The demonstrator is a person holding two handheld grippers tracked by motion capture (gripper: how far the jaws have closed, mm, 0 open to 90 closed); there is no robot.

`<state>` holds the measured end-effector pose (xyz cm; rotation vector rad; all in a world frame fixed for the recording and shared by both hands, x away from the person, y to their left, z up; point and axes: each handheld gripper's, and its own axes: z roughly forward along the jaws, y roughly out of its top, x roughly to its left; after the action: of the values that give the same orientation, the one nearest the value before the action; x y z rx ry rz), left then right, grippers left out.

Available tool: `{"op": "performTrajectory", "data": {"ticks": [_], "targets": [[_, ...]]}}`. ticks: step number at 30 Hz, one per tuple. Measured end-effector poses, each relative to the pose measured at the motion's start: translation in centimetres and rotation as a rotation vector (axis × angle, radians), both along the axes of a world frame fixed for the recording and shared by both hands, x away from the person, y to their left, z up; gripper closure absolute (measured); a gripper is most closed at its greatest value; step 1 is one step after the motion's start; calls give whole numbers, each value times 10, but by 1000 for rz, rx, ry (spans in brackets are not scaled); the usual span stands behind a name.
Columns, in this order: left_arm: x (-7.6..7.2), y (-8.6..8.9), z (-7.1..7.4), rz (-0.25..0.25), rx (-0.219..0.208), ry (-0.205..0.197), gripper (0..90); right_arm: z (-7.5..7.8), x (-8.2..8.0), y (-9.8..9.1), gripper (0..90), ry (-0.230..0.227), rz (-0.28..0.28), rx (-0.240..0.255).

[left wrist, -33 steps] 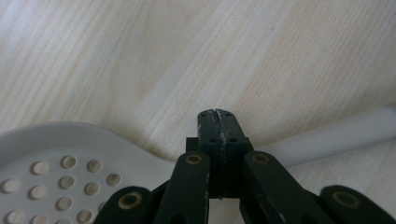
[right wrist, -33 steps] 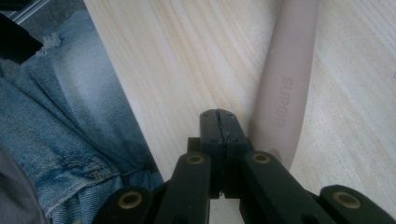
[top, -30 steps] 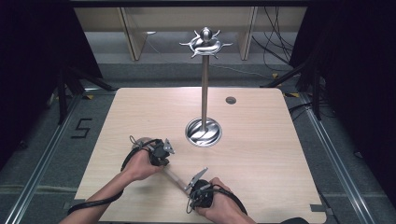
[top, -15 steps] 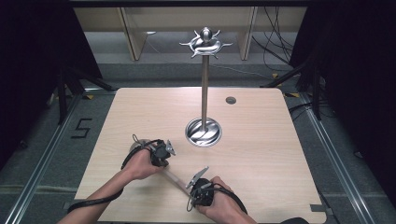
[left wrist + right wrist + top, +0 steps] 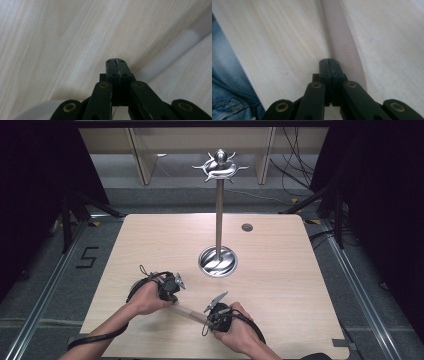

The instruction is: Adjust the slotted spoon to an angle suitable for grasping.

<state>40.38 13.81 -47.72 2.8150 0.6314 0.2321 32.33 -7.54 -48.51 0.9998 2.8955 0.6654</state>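
Pale rod (image 5: pixel 189 311) lies flat on worktop (image 5: pixel 280 285) between my hands | left tongs (image 5: pixel 116 65) closed, empty, tip beside it | right tongs (image 5: pixel 329 65) closed, empty, over it | risk: shut tips nudge it, it rolls off.

A rectangular desk (image 5: pixel 280 285) of pale wood grain with rounded corners carries the scene. Near its middle stands a tall polished metal stand (image 5: pixel 218 220) on a round dished base, and a slim translucent white rod (image 5: pixel 189 310) lies flat near the front edge. A small dark round disc (image 5: pixel 247 227) sits towards the far edge.
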Motion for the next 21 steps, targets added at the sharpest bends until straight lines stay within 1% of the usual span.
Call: {"op": "performTrajectory", "data": {"ticks": [1,3,5,6,8,10,11,12,13,14,15,17,18,19,20,21], "targets": [[-1,0,-1,0,-13,9,896,1,0,1,900,12,-29,-2],[-2,2,0,-17,-10,29,895,1,6,0,900,-10,-21,-7],[-4,3,-1,-16,-22,42,896,1,9,0,900,-14,-49,-12],[-4,4,-1,-21,-22,46,895,1,12,1,900,-17,-51,-11],[-7,5,-1,-13,-46,56,896,1,15,1,900,-22,-64,-18],[-8,6,-1,-17,-49,65,895,1,19,2,900,-30,-67,-21],[-10,6,-2,-8,-59,70,895,0,21,2,900,-32,-76,-24],[-11,5,-2,-11,-56,71,895,0,24,3,900,-36,-81,-25],[-12,5,-1,-25,-51,71,895,0,25,3,900,-32,-94,-28],[-13,5,-1,-30,-48,65,895,0,29,4,900,-44,-91,-31],[-15,4,-1,-38,-55,93,895,0,30,4,900,-44,-99,-31],[-18,2,-1,-57,-55,105,895,0,34,5,900,-51,-113,-37],[-21,0,-2,-53,-71,111,895,0,35,6,900,-47,-116,-34],[-21,0,-1,-71,-60,115,895,-1,38,6,900,-56,-116,-31],[-22,-1,-1,-74,-63,116,895,-1,38,7,900,-55,-129,-32],[-24,-3,-2,-79,-63,120,895,-1,40,7,900,-53,-128,-32]]}}
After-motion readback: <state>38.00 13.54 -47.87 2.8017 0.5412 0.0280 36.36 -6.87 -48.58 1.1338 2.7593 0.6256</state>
